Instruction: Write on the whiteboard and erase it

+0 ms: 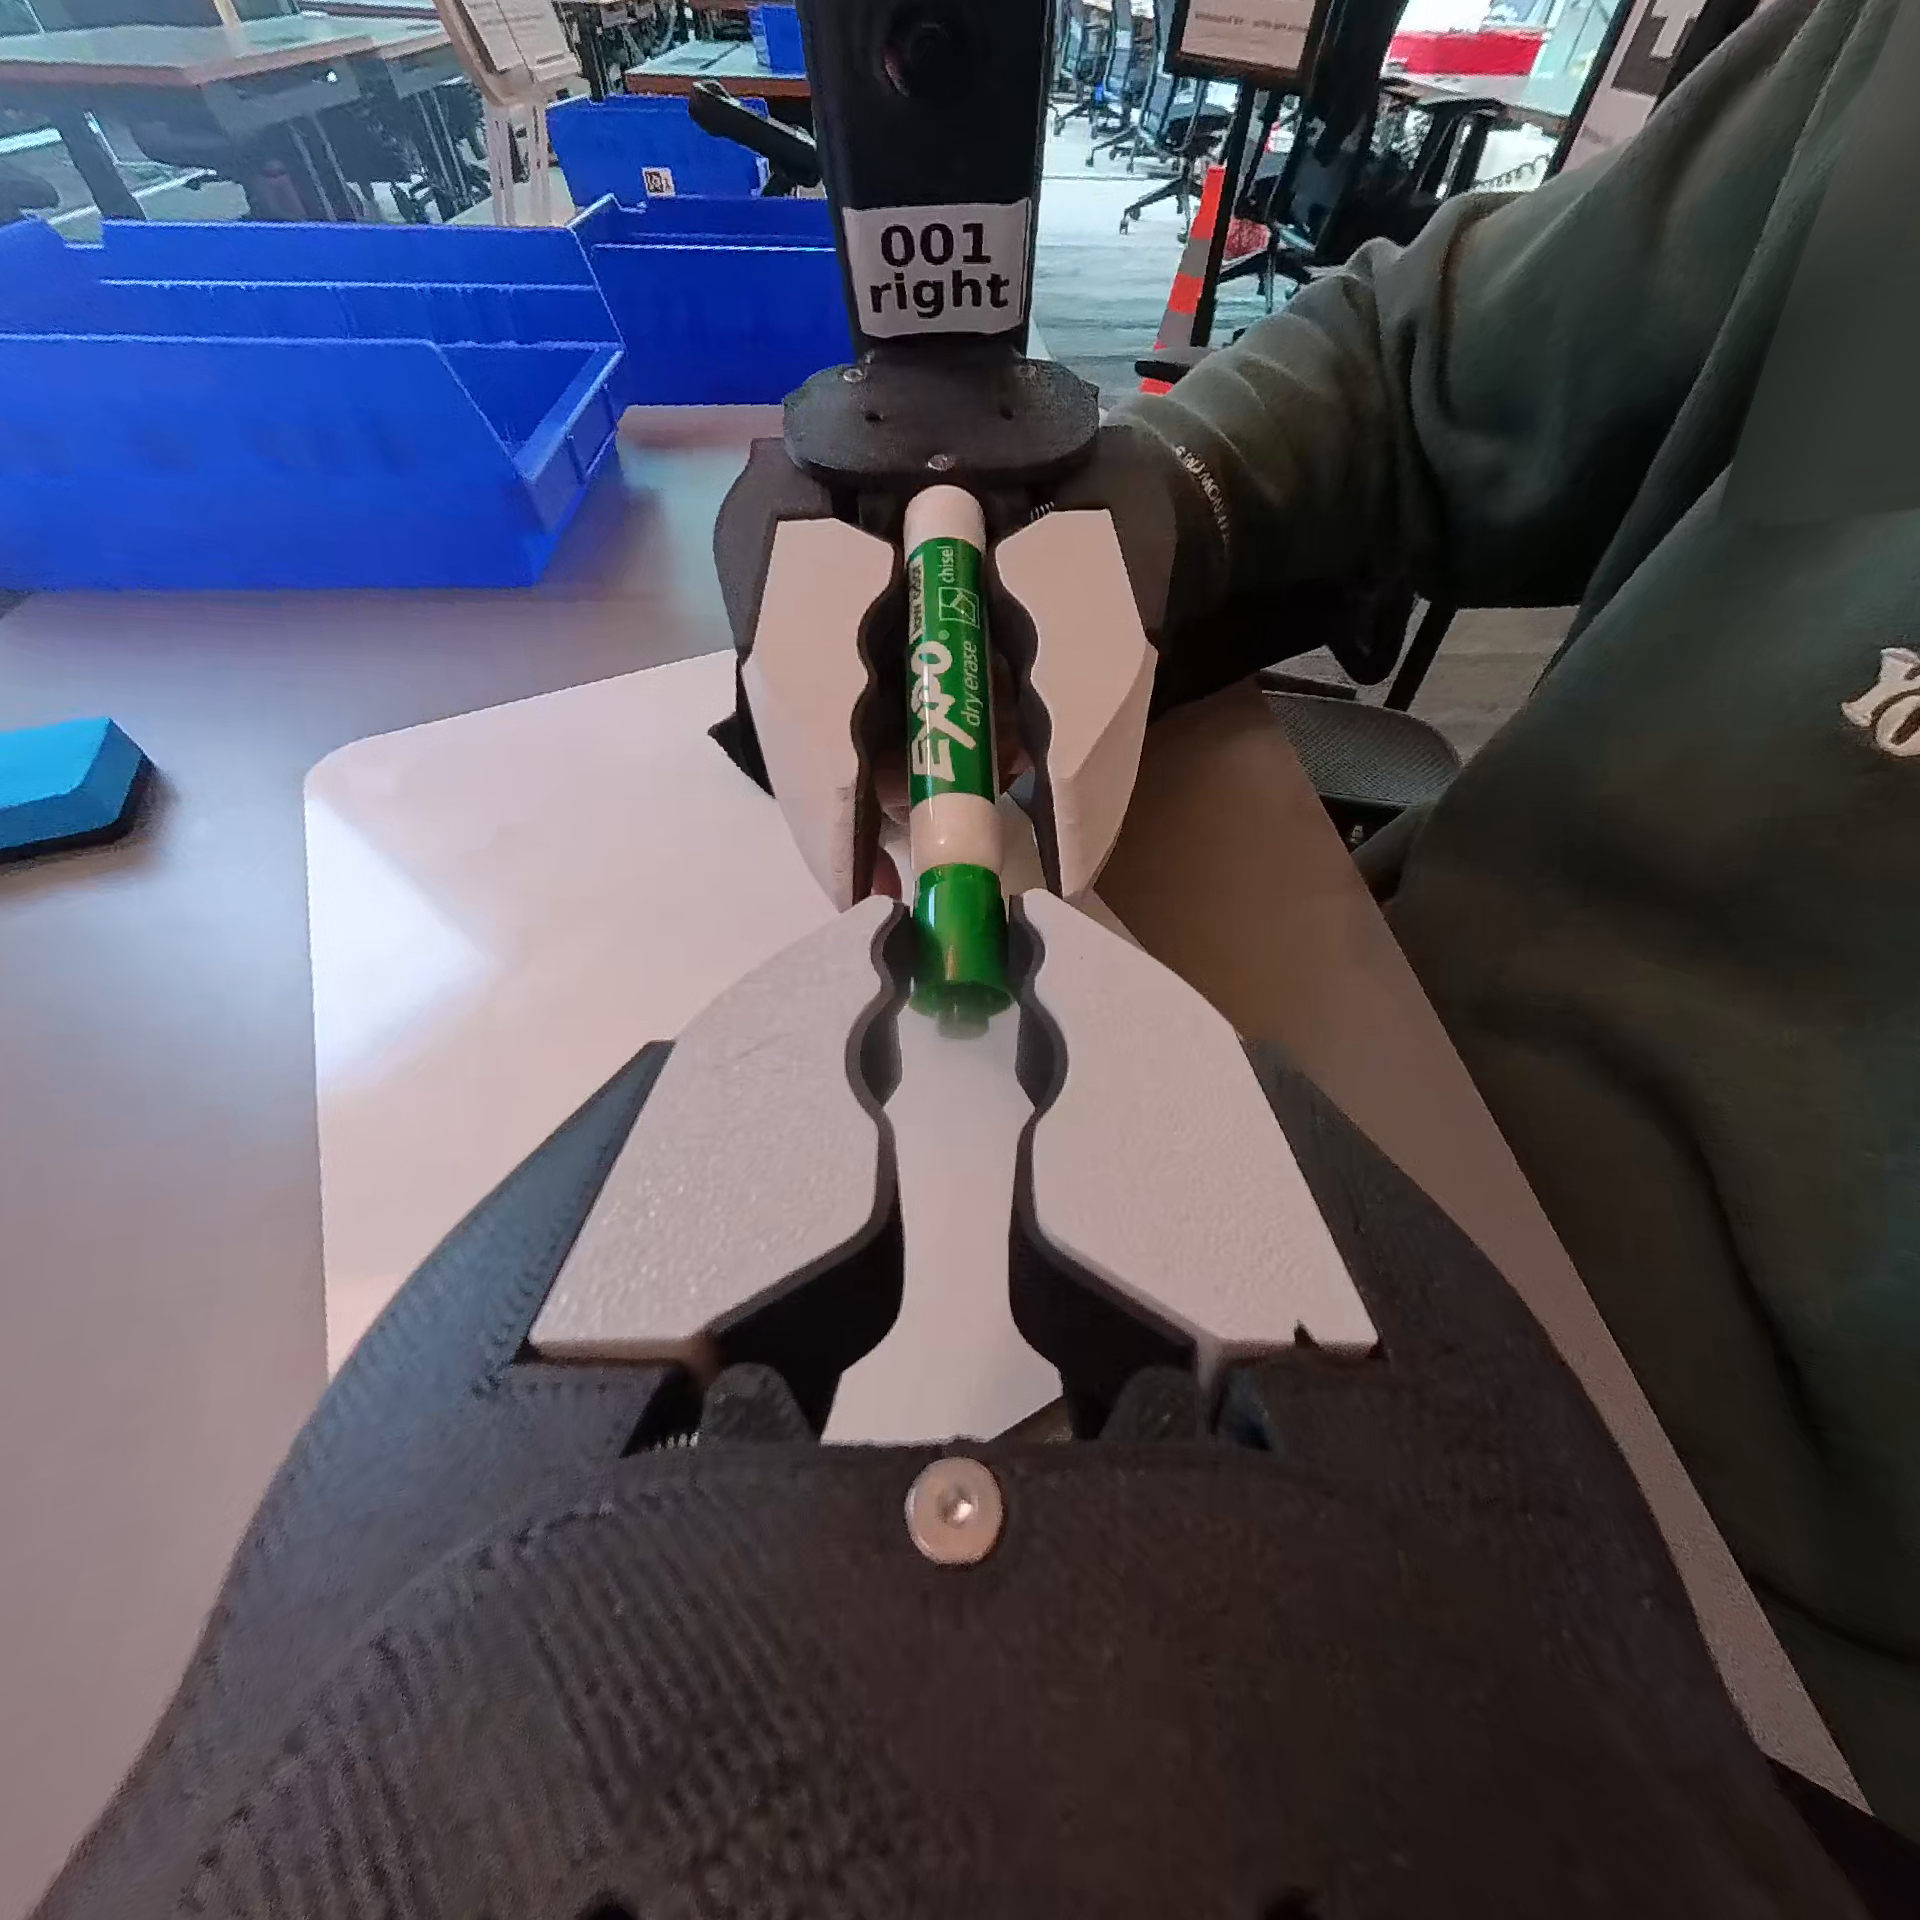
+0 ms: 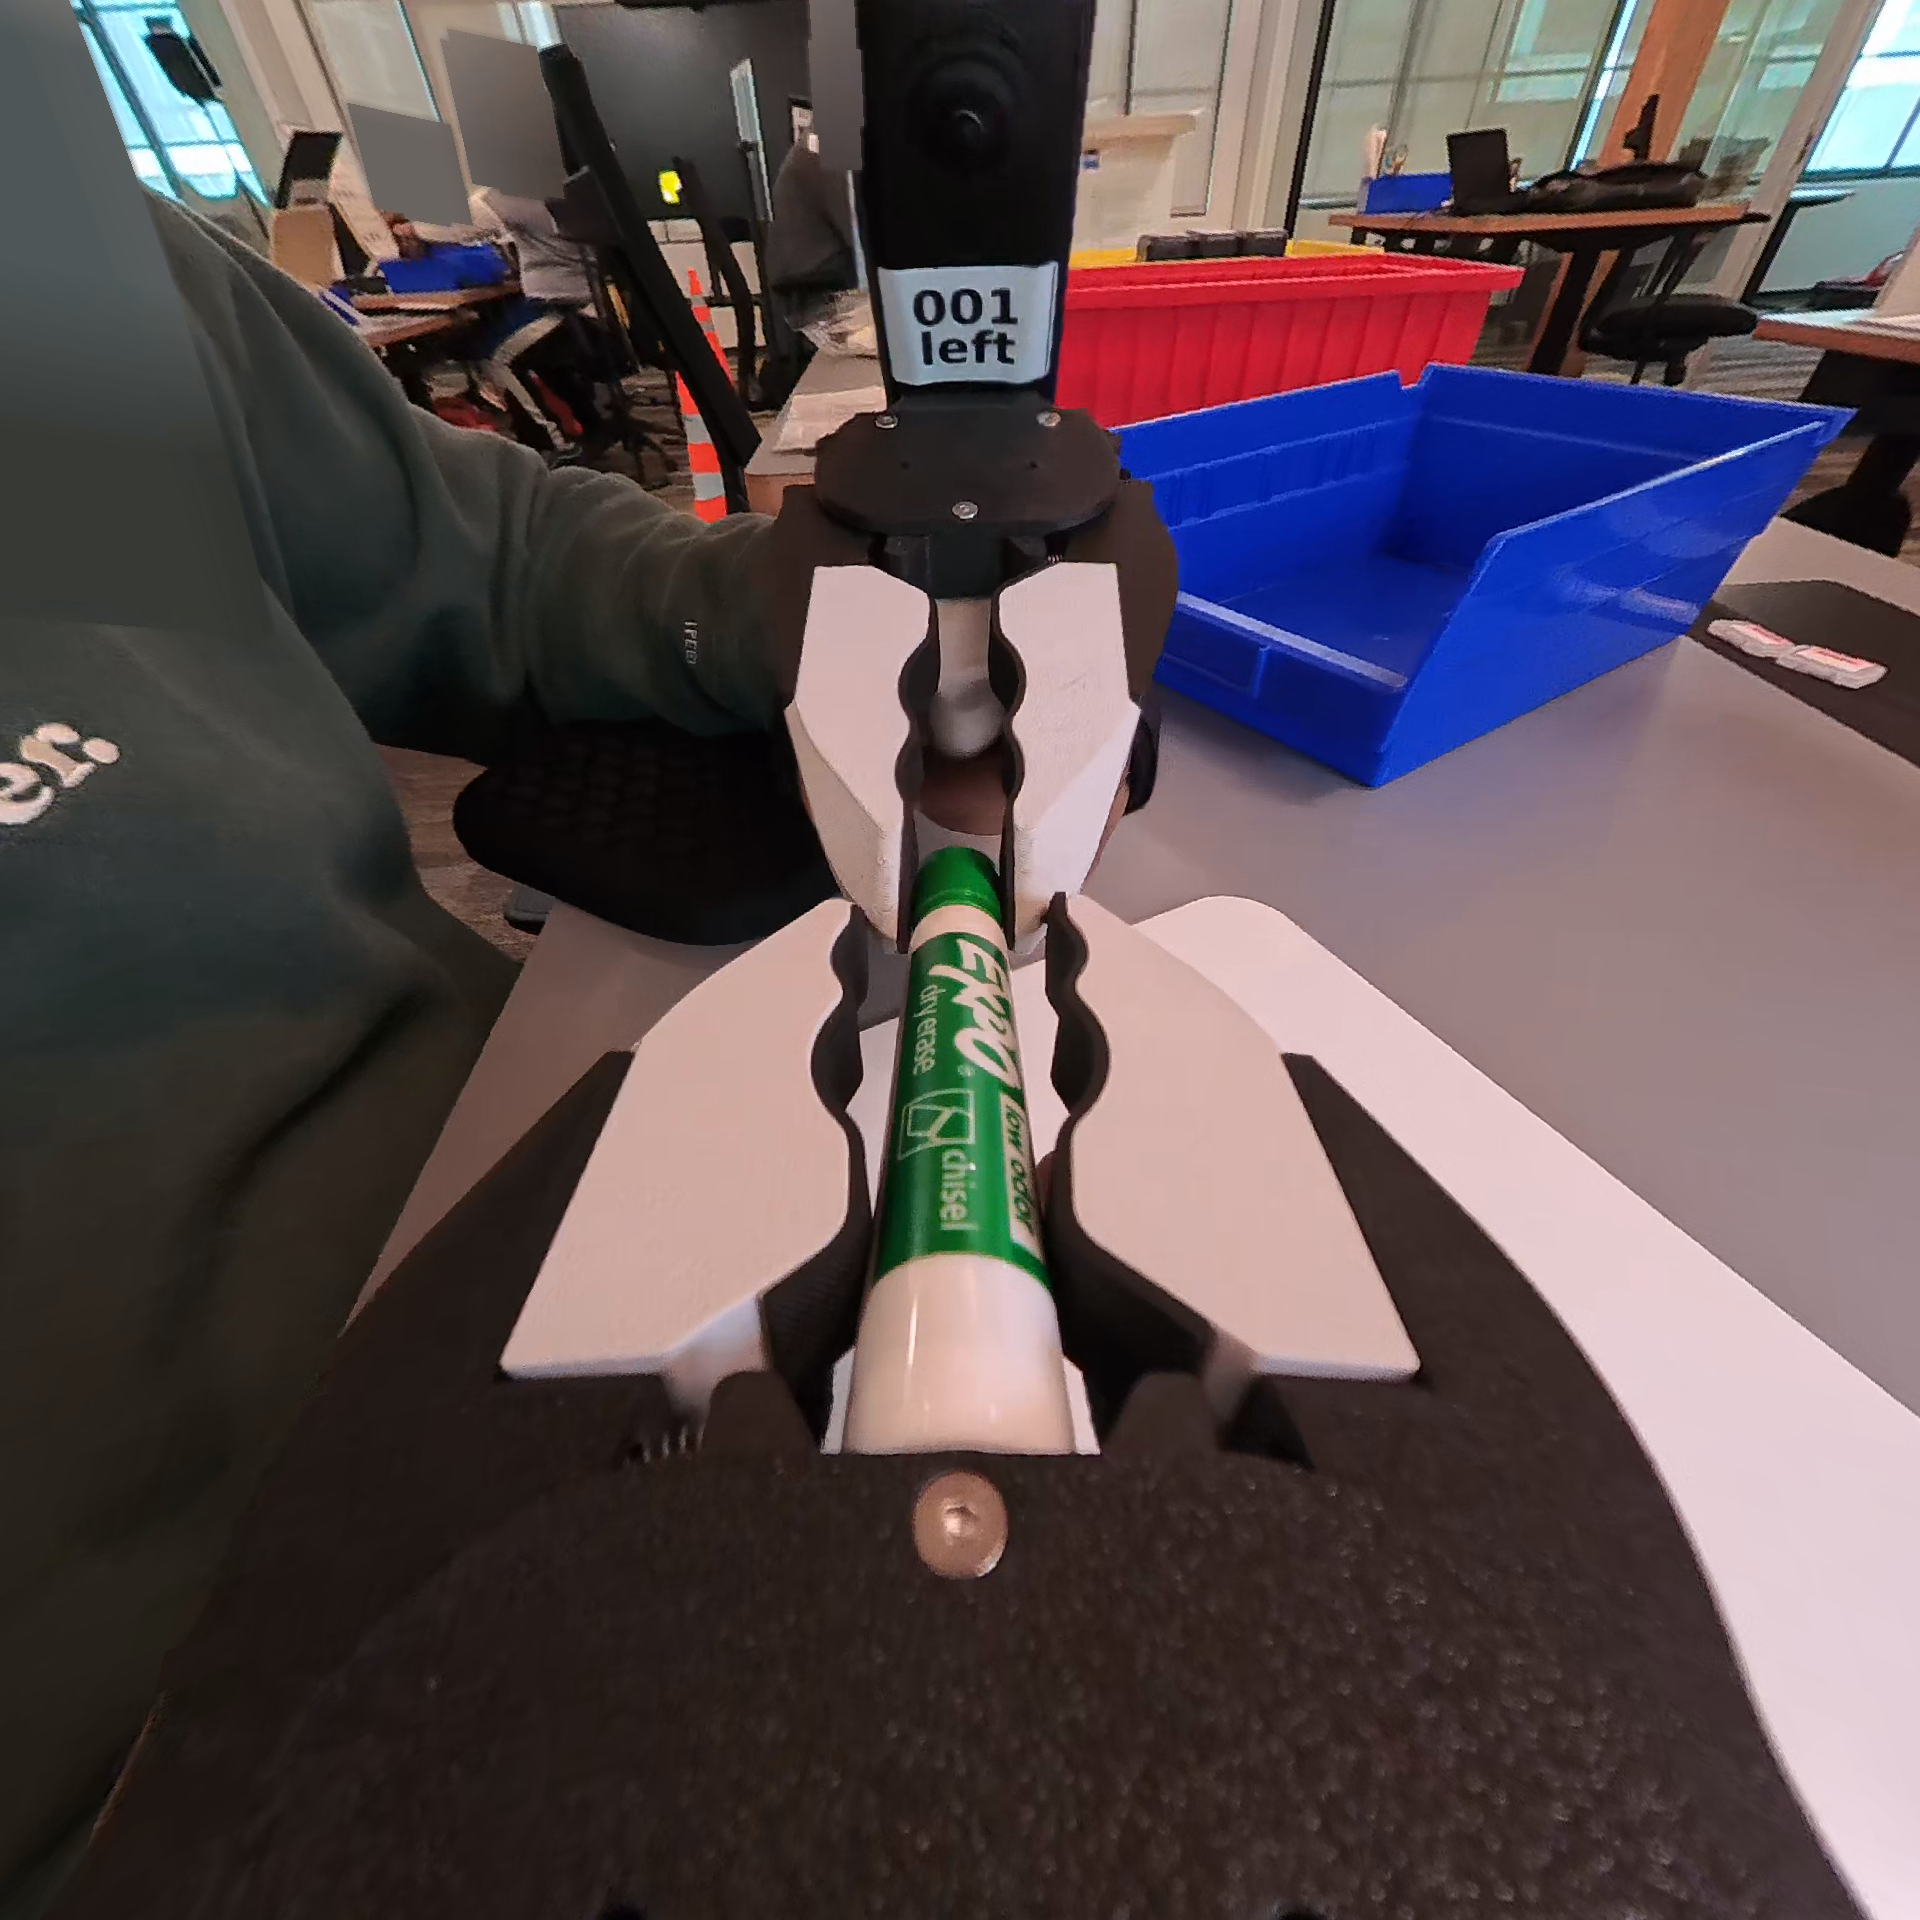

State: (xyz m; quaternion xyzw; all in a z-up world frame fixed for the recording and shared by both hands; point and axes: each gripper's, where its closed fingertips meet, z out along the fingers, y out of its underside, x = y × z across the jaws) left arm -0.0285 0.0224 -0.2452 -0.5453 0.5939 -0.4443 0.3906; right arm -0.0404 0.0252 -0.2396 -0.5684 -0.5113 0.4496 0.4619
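A green and white dry-erase marker (image 1: 948, 675) is held level over the white whiteboard (image 1: 520, 935), between my two grippers, which face each other. My right gripper (image 2: 954, 925) is shut on the marker's barrel (image 2: 956, 1143); it also shows in the left wrist view (image 1: 961, 878). My left gripper (image 1: 958, 925) is shut on the marker's green cap (image 1: 958, 951), and its fingertips nearly touch the right gripper's. In the right wrist view the left gripper (image 2: 961, 899) shows with the cap (image 2: 956, 878) between its tips. A blue eraser (image 1: 52, 779) lies on the table to the left of the board.
Blue bins (image 1: 260, 436) stand behind the board; one also shows in the right wrist view (image 2: 1455, 582), with a red bin (image 2: 1278, 322) behind it. A black mat with small white pieces (image 2: 1797, 655) lies at the far right. A person's green sleeve (image 1: 1558, 416) is close by. The grippers are tip to tip, or close to it. From the right gripper's tips to the blue eraser (image 1: 52, 779) is close to 30 cm.
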